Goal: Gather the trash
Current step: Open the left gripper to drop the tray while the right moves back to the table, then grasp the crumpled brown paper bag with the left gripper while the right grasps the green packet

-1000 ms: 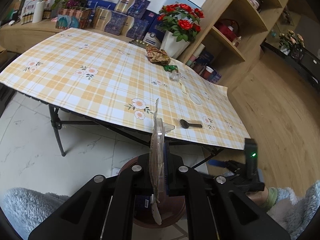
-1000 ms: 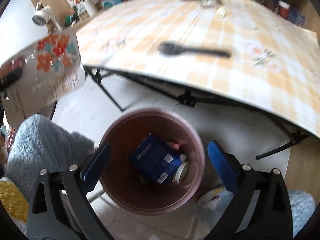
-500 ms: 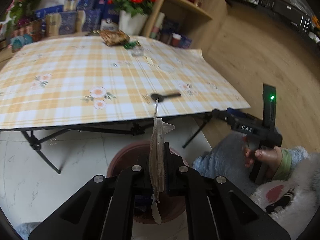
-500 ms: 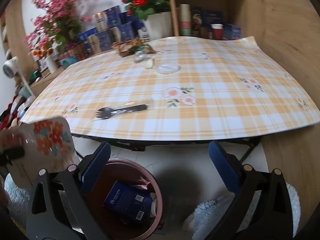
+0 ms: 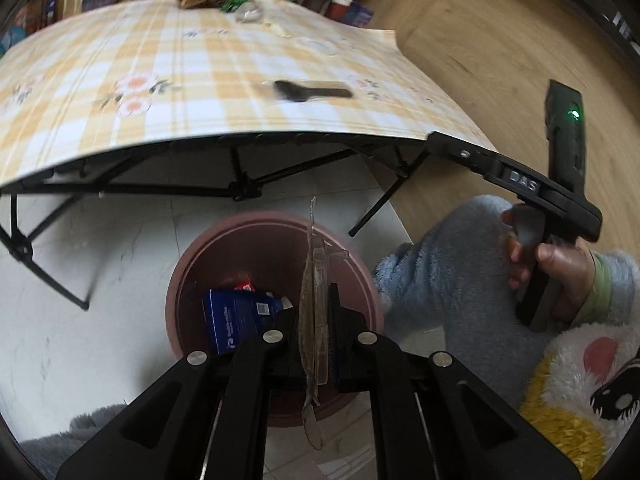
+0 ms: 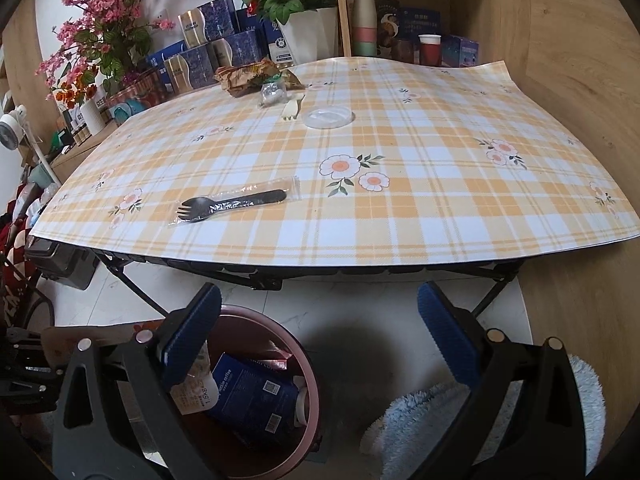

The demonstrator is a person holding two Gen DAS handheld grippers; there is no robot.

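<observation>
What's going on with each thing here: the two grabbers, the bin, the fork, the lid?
left gripper: shut on a flat package, above the bin.
right gripper: open, empty.
bin: upright, holding a blue carton.
black fork: wrapped, lying on the table.
clear lid: flat on the table.

The left wrist camera looks steeply down along its tongs, close over the bin on the floor, the table edge above; the right wrist camera sits beside it, facing across the table toward the shelves; both views share the bin, the table edge and the black fork.
</observation>
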